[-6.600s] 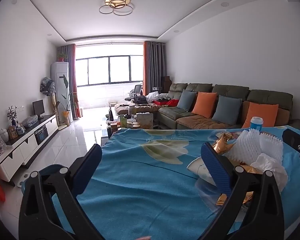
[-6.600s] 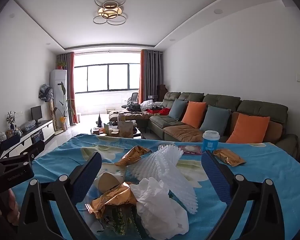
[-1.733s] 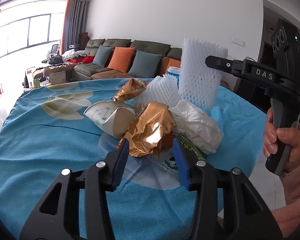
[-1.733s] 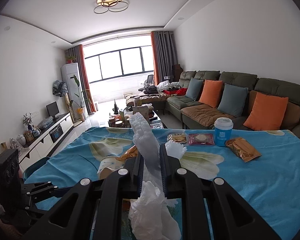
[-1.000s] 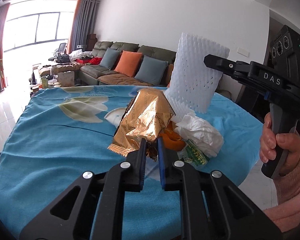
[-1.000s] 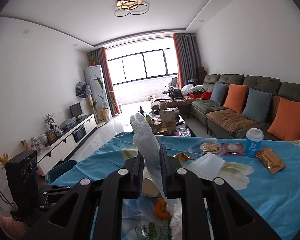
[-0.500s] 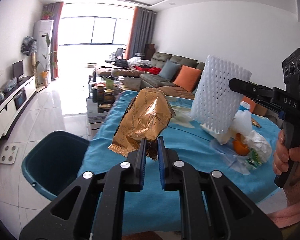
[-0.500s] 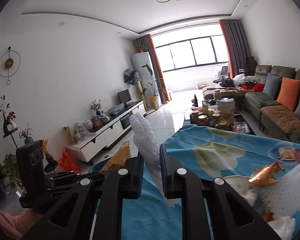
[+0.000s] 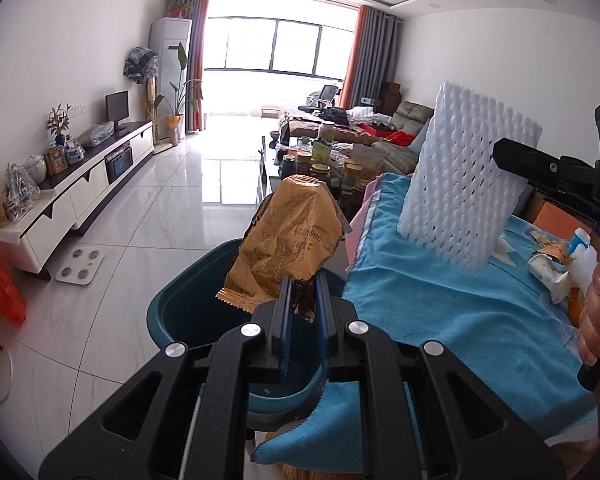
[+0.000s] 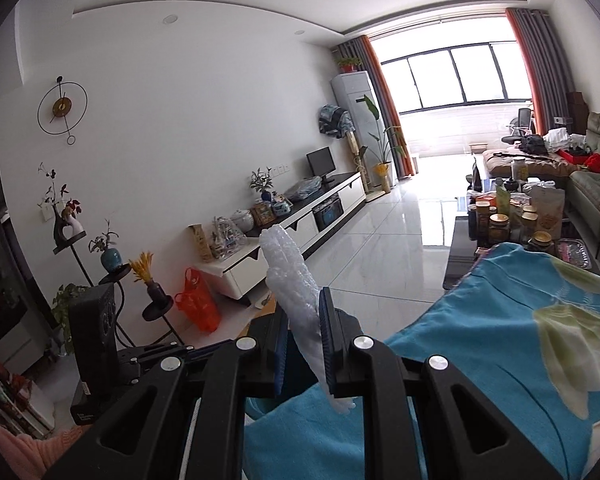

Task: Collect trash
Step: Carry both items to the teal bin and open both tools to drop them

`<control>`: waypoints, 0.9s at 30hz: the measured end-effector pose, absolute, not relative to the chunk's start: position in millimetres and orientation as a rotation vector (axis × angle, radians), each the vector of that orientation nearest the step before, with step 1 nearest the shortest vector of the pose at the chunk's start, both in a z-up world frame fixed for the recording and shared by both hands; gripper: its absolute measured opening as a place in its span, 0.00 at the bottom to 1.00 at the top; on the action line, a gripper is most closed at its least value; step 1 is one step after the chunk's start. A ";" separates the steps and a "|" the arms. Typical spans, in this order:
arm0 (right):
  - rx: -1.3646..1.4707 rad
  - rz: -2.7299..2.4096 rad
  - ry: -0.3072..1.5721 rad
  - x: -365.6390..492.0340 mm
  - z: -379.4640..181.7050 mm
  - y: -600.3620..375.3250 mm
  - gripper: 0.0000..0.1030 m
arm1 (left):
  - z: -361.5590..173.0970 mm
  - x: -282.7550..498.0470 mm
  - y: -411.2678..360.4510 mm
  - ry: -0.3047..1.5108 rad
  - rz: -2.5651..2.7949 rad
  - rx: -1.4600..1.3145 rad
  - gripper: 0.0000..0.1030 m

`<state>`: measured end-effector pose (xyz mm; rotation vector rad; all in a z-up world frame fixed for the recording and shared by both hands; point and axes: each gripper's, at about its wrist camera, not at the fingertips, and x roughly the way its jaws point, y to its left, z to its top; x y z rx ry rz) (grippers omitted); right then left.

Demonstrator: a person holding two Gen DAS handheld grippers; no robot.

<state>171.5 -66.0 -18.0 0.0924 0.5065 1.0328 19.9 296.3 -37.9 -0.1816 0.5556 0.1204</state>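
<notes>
Pinching a light, crinkly gold wrapper [image 9: 288,240] by its edge, left tongs [image 9: 300,312] hover over the bin [image 9: 188,300]; right tongs [image 10: 304,344] clamp soft foam netting [image 10: 290,280].

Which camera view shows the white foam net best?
The left wrist view: the white foam net faces it broadside, its mesh plain, pinched by the right gripper. The right wrist view shows it only edge-on between the pads.
</notes>
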 end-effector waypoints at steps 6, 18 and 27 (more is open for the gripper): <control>0.081 1.083 0.562 184.2 -31.2 -24.9 0.14 | -54.8 27.7 323.0 0.589 0.161 -0.212 0.12; 0.011 1.091 0.683 206.5 -70.2 36.2 0.14 | -92.3 64.3 311.2 0.666 0.208 -0.254 0.12; -0.035 1.044 0.800 219.3 -99.8 53.9 0.15 | -117.1 79.3 309.8 0.707 0.236 -0.281 0.13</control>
